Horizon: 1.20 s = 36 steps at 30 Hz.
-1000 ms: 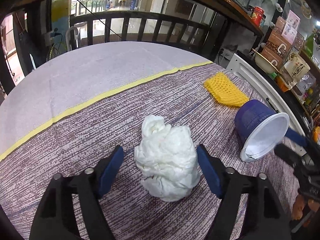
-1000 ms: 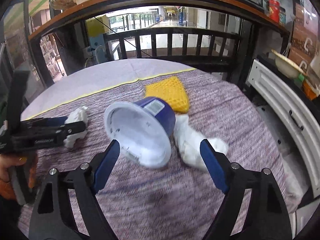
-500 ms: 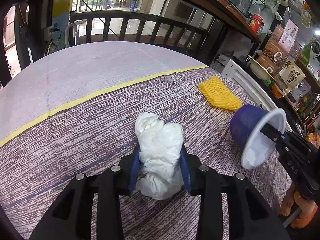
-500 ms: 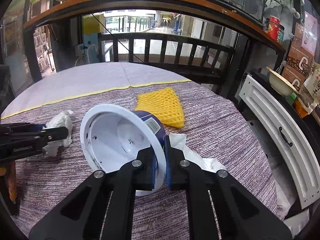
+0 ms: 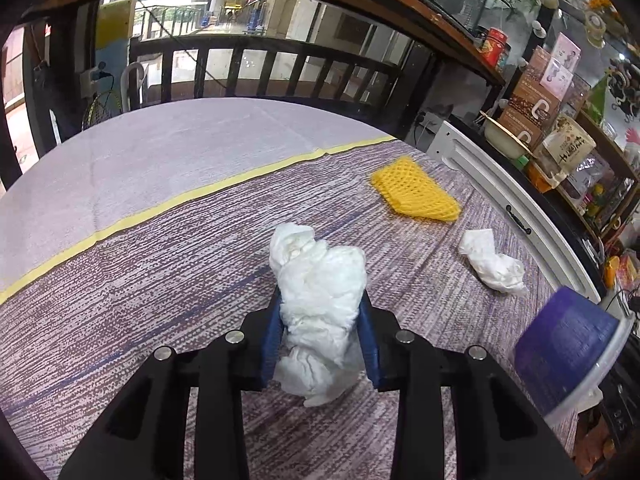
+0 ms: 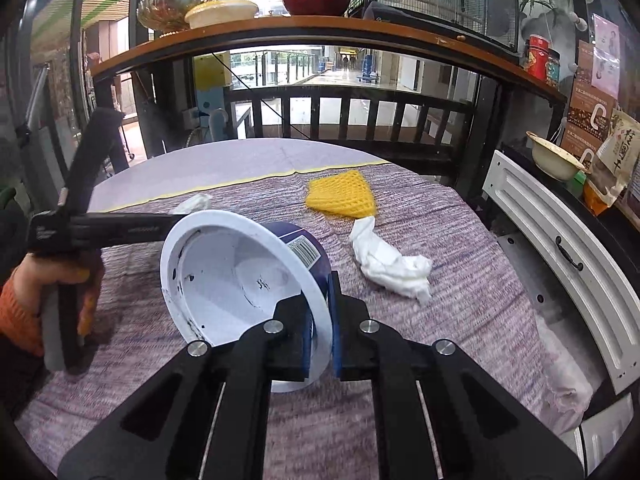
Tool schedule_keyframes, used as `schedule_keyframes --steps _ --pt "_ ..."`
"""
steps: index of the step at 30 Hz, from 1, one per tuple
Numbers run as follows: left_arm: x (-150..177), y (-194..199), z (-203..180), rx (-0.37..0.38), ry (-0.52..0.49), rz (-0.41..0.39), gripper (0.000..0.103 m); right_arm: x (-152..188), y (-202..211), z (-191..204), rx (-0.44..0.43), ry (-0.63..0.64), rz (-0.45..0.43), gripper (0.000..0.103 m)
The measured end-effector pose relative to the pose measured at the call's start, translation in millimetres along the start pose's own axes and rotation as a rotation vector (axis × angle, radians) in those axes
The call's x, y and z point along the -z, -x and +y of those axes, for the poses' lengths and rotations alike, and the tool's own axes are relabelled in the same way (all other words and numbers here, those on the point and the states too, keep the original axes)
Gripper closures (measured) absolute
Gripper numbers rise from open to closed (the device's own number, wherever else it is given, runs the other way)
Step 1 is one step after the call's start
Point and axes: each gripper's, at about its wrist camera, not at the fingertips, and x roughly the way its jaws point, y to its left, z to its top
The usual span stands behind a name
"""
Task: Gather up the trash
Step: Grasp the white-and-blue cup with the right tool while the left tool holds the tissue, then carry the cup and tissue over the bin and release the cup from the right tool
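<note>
At the left, our left gripper (image 5: 320,344) has just been closing, and its blue pads now press both sides of a crumpled white tissue wad (image 5: 320,300), soft and lumpy, on the woven purple tablecloth (image 5: 160,280). Further right lie a yellow foam net (image 5: 414,192), ribbed and flat, and a second twisted tissue (image 5: 494,262). At the right, our right gripper (image 6: 320,324) pinches the thin white rim of a blue plastic cup (image 6: 240,276) tipped on its side, round, smooth and stained inside.
</note>
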Motion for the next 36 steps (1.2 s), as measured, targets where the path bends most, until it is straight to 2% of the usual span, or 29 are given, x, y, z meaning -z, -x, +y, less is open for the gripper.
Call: schedule_keyframes --steps 9,20,26,36 --pt "20 34 -42 0.054 -0.101 -0.02 0.069 27 48 -9 -0.014 -0.04 -0.028 0.095" --pt "59 77 -91 0.144 -0.154 -0.055 0.069 66 97 -21 0.013 -0.074 -0.051 0.095" --pt "80 90 -122 0.197 -0.186 -0.059 0.069 92 123 -36 0.051 -0.124 -0.054 0.095" --pt "106 95 -178 0.305 -0.227 -0.029 0.069 135 168 -72 0.165 -0.24 -0.046 0.095"
